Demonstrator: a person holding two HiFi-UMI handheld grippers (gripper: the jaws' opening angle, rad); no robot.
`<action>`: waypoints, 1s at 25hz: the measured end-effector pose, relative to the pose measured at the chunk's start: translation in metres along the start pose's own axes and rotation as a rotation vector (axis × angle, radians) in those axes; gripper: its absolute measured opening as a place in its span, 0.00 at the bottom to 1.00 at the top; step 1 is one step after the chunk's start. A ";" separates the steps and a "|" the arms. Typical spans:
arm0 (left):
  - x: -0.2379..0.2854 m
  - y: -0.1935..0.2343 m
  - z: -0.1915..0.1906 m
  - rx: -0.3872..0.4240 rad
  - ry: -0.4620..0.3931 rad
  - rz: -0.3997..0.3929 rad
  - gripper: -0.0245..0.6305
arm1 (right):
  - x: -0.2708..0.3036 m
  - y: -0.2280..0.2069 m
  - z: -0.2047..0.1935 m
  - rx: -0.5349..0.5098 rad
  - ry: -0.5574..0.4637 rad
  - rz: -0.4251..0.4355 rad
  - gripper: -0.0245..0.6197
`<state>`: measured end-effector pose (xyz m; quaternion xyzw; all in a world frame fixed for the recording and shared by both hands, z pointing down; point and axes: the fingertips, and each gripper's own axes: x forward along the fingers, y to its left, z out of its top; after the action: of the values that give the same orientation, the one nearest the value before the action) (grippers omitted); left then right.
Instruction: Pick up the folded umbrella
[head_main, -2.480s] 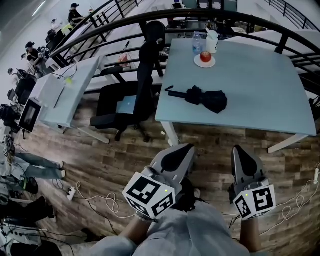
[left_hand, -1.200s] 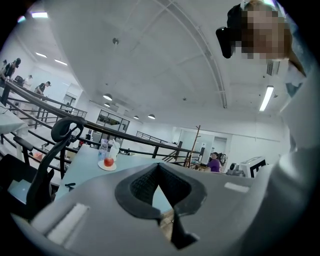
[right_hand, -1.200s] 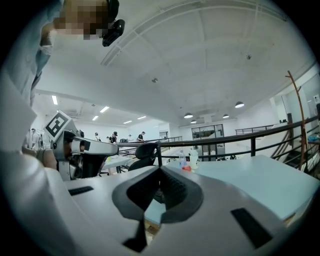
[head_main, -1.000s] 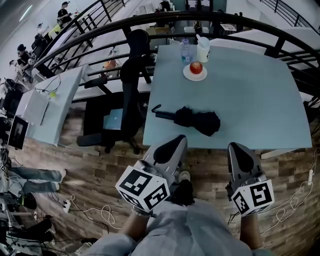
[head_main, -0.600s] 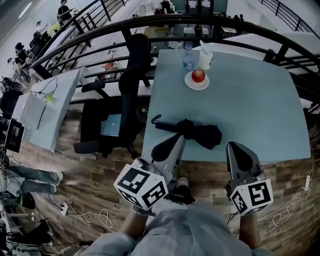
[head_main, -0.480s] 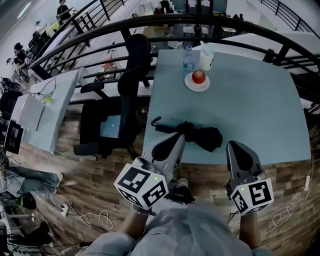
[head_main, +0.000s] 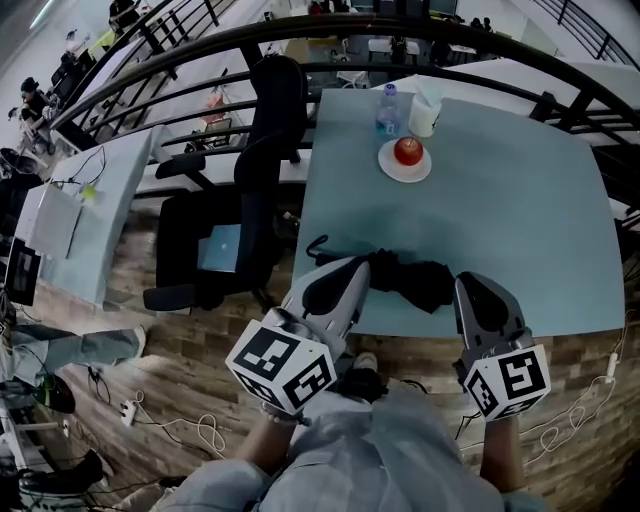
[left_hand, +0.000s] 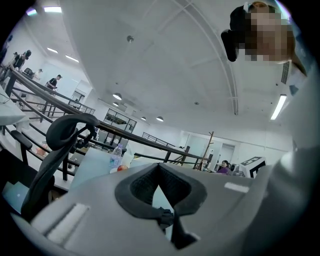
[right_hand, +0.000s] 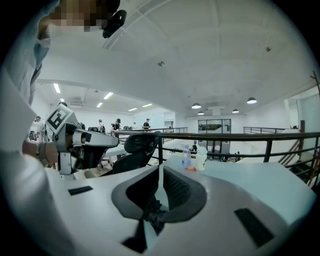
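At the near edge of the pale table (head_main: 520, 210), I hold my left gripper (head_main: 350, 268) with its jaws pressed together, empty. Just right of it lies the black folded umbrella (head_main: 412, 280), handle (head_main: 322, 247) pointing left, loose cloth bunched to the right. It looks light and soft with a stiff shaft, so I would grip the bundled middle. My right gripper (head_main: 472, 288) is likewise closed on nothing.

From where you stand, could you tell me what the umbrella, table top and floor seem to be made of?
Umbrella: matt black fabric, in soft crumpled folds. Table top: smooth pale laminate, probably; even, faintly glossy surface. Floor: wood-look planks with visible grain; real wood or vinyl, cannot tell.
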<state>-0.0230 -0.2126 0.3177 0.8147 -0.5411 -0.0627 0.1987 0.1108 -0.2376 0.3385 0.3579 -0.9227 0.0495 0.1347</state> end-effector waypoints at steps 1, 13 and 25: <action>0.001 0.003 0.000 -0.005 0.003 0.002 0.04 | 0.005 0.001 -0.004 -0.006 0.019 0.007 0.04; -0.010 0.037 -0.007 -0.057 0.019 0.079 0.04 | 0.052 0.030 -0.051 -0.133 0.254 0.158 0.32; -0.012 0.060 -0.014 -0.091 -0.001 0.181 0.04 | 0.087 0.031 -0.089 -0.238 0.404 0.278 0.38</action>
<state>-0.0745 -0.2182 0.3523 0.7528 -0.6090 -0.0694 0.2401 0.0478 -0.2541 0.4490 0.1925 -0.9166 0.0293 0.3492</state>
